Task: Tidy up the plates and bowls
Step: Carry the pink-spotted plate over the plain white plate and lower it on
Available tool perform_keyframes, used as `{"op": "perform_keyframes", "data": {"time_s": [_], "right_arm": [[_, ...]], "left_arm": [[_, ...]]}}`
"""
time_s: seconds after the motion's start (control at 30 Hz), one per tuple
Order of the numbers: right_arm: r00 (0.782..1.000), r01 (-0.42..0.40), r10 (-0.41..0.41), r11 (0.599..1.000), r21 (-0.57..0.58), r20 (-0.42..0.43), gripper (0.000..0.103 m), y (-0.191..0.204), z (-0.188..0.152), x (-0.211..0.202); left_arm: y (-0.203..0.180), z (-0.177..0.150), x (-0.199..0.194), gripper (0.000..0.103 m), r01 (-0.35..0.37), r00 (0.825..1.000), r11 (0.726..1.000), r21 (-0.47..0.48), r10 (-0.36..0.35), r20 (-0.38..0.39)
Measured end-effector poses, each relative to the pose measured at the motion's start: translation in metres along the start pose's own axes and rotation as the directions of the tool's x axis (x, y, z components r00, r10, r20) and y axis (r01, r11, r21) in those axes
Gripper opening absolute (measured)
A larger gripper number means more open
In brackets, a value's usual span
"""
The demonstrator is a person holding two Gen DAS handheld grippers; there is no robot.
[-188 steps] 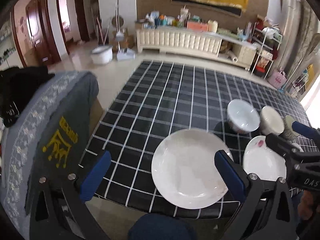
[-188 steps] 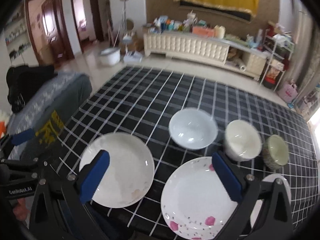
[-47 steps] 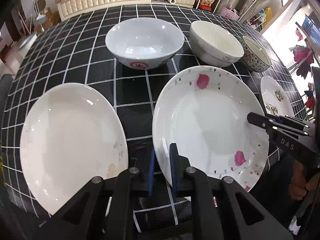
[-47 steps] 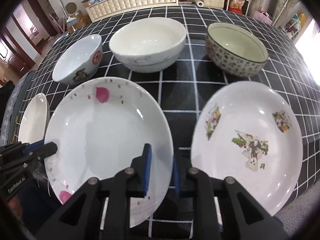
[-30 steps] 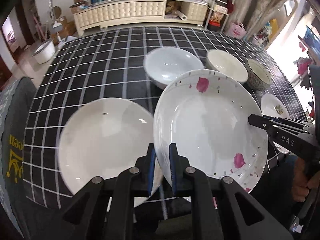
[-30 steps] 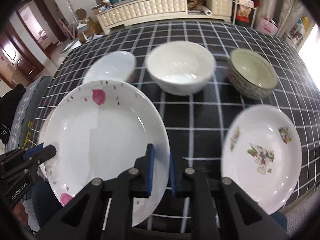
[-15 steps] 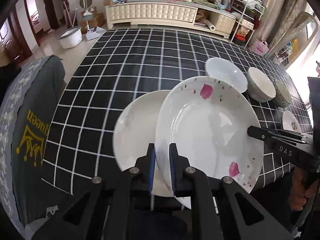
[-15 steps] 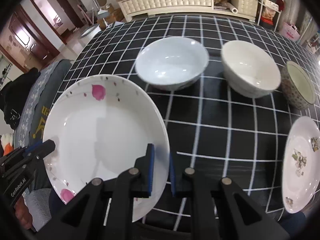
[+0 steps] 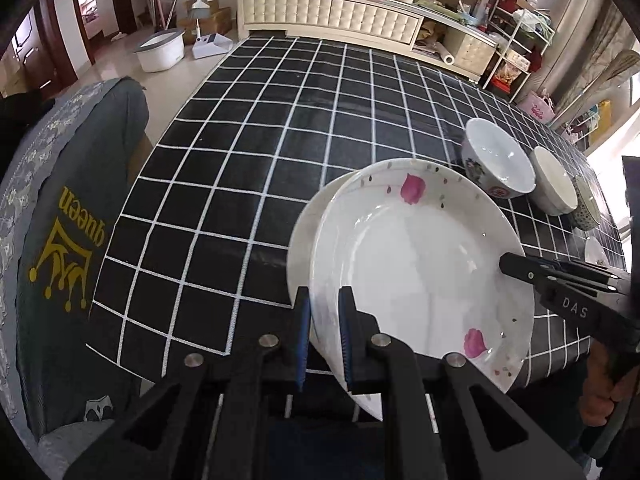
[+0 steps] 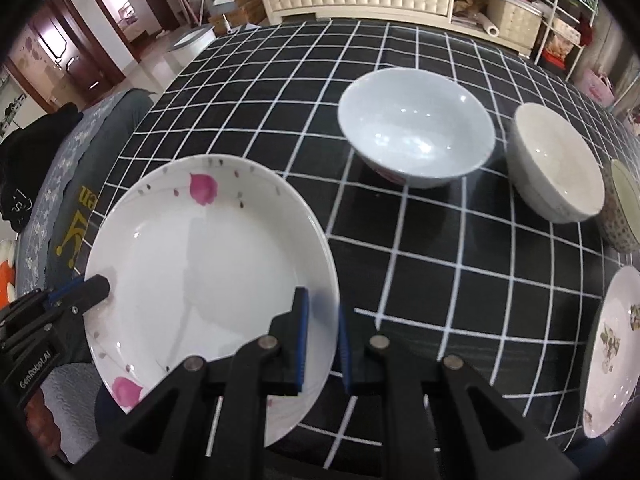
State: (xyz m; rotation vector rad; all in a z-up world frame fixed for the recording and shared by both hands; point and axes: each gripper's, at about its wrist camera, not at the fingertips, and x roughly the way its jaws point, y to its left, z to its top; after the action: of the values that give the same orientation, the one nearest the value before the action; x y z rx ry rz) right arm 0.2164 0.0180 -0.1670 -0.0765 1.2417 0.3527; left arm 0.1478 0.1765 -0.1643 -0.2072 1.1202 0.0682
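Observation:
Both grippers are shut on the rim of a white plate with pink petals (image 9: 420,264), seen also in the right wrist view (image 10: 208,256). My left gripper (image 9: 323,336) pinches its left edge and my right gripper (image 10: 321,336) its right edge. The plate hangs just over a plain white plate (image 9: 308,224), whose left rim alone shows; in the right wrist view it is hidden. A pale blue bowl (image 10: 416,124), a cream bowl (image 10: 556,160) and a patterned bowl (image 10: 624,204) stand in a row further right.
A plate with a printed picture (image 10: 612,348) lies at the table's right front edge. The black checked tablecloth (image 9: 280,128) covers the table. A grey covered chair (image 9: 60,216) stands at the left. A sideboard (image 9: 332,12) is behind the table.
Both grippers have carried the petal plate further left, so it now covers nearly all of the plain white plate. The bowls stand as before.

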Motion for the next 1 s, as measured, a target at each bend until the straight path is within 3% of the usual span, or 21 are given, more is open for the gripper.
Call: {"op": "perform_keyframes", "data": {"time_s": [0.5,0.83,0.93,1.0], "right_arm": [[0.999,0.054,-0.054,0.998,-0.036,-0.005,0.017,0.012,0.009,0.017],[0.999,0.028,-0.028,0.999,-0.022,0.019,0.018,0.007,0.009,0.011],[0.999,0.037,-0.036,0.999,-0.015,0.04,0.027,0.001,0.005,0.002],[0.997,0.045,-0.044,0.999,-0.011,0.064,0.04,-0.003,0.001,-0.008]], "left_arm": [[0.013,0.008,0.027,0.012,0.0,1.0,1.0,-0.028,-0.001,-0.031],[0.013,0.011,0.021,0.012,-0.025,0.999,0.999,-0.039,0.024,-0.024],[0.005,0.012,0.006,0.017,-0.046,0.999,0.999,-0.02,0.046,0.008],[-0.004,0.013,-0.009,0.021,-0.044,0.998,0.999,-0.008,0.045,0.042]]}}
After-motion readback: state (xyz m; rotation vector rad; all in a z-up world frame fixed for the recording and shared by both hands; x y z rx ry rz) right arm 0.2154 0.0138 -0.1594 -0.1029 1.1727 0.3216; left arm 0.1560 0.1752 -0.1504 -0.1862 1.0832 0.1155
